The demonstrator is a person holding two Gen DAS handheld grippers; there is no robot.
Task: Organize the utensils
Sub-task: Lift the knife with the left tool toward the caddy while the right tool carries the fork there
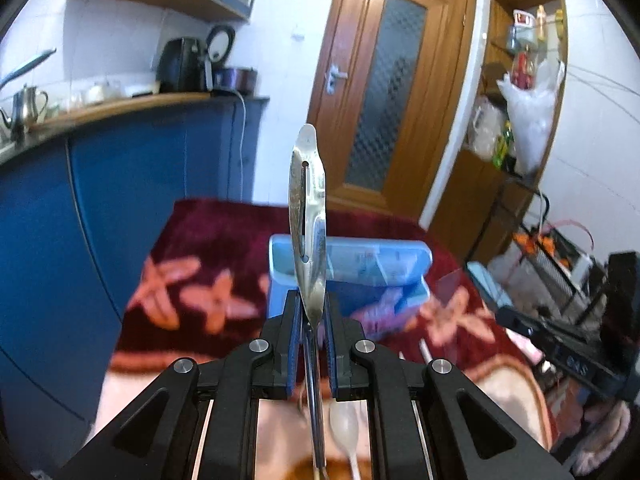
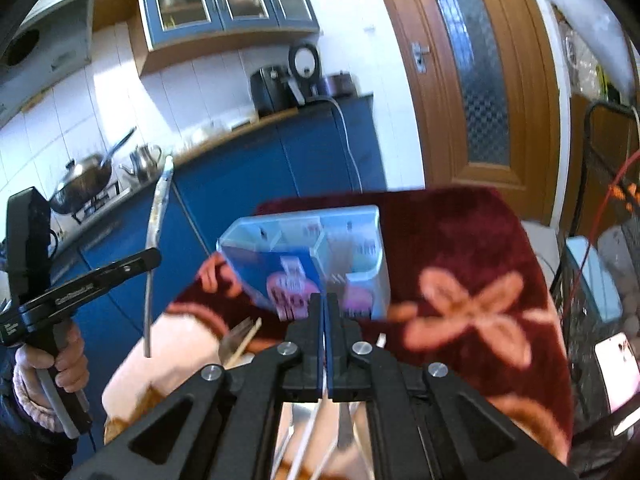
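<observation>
Two grippers are showing, one in each of my hands. I am pinching a metal utensil [image 1: 308, 216] in my left gripper [image 1: 313, 320]: its blue pads are pressing on the narrow neck just below the broad, slotted head, which is standing upright in the middle of the left wrist frame, while the thin handle is running down between the fingers toward the bottom edge. In the right wrist frame the same utensil [image 2: 154, 236] is hanging at the left side, clamped by the left gripper [image 2: 150, 258], with my left hand [image 2: 60, 364] wrapping the grip at the lower left.

My right gripper [image 2: 325, 320] is pressing its pads together at the lower centre of its frame, with nothing between them.

A light blue utensil holder [image 1: 416, 276] with inner compartments is sitting on a dark red blanket [image 2: 460, 240] patterned with orange flowers, just beyond the fingertips in both views; in the right wrist frame the utensil holder [image 2: 360, 248] is filling the centre. Near the bottom edges, more utensils are lying on the blanket: a pale spoon [image 1: 346, 428] under my left gripper, and a fork [image 2: 234, 342] with a wooden stick [image 2: 248, 340] beside it, left of my right gripper. Motion blur is softening much of the blanket.
</observation>
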